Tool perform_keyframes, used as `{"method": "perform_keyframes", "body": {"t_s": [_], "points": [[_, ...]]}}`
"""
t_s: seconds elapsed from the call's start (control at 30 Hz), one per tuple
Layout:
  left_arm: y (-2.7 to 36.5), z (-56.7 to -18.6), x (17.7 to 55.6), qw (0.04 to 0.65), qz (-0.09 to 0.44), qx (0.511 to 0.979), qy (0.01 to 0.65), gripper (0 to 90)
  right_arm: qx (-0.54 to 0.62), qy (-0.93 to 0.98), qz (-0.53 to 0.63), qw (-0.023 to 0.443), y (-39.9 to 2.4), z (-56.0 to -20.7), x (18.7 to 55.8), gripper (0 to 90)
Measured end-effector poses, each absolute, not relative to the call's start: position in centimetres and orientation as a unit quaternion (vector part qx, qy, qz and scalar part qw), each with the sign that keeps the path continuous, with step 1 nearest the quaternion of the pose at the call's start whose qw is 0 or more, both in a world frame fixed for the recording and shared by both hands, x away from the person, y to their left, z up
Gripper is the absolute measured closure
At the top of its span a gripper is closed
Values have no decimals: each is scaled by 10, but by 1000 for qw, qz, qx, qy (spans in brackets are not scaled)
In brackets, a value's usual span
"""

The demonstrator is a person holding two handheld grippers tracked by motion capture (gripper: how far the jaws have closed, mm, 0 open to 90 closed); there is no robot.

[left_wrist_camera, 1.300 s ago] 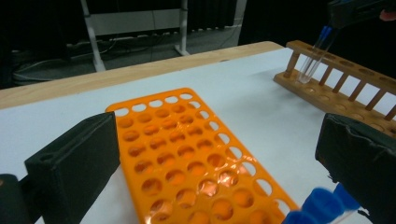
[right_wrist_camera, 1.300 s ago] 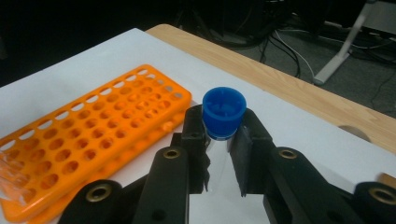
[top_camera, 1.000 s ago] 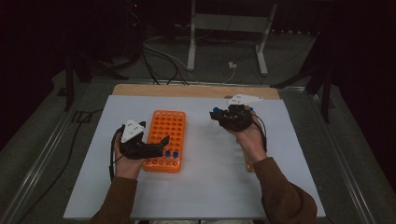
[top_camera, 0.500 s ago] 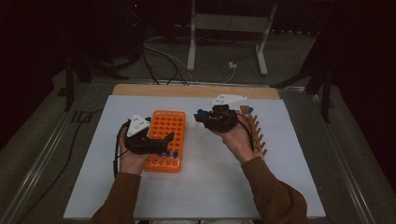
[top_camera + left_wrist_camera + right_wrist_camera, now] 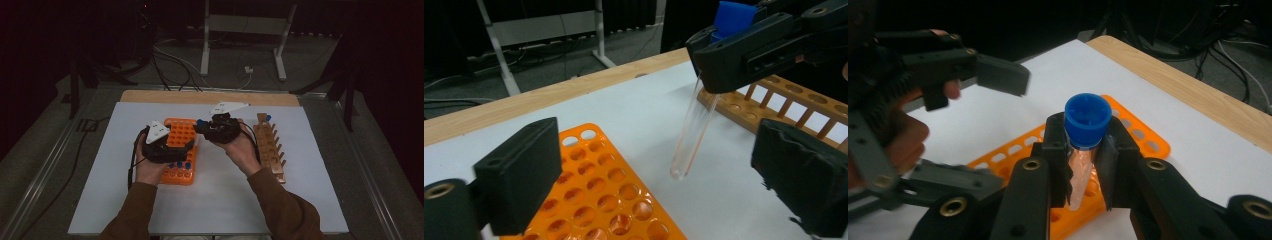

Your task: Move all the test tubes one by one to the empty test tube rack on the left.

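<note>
My right tongs (image 5: 1083, 172) clamp a blue-capped tube (image 5: 1087, 125) over the orange rack (image 5: 181, 150), not yet seated; left tongs (image 5: 664, 175) open, closing slightly, empty.

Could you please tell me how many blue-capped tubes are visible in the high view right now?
5: one tube clamped in the right gripper, three standing at the near end of the orange rack, one at the wooden rack's far end. The hands may hide more.
</note>
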State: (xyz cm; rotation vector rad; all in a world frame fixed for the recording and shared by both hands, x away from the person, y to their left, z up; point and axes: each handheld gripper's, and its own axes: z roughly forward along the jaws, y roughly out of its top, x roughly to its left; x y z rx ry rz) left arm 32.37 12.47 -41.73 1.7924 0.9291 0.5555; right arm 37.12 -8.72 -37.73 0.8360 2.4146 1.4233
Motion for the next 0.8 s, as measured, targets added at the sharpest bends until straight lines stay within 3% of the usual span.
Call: {"method": "perform_keyframes", "body": {"t_s": [0.13,0.6,0.73,0.8], "points": [[122,-417,324,498,235,743,379,193,278,824,483,103,-79,-376,369,765],[121,-418,325,515,210,752,353,751,262,827,489,91,-64,-372,365,765],[120,-419,324,511,210,758,347,778,264,826,490,87,-64,-374,366,756],[121,-419,325,511,210,757,349,779,267,824,493,82,-65,-374,366,658]]}}
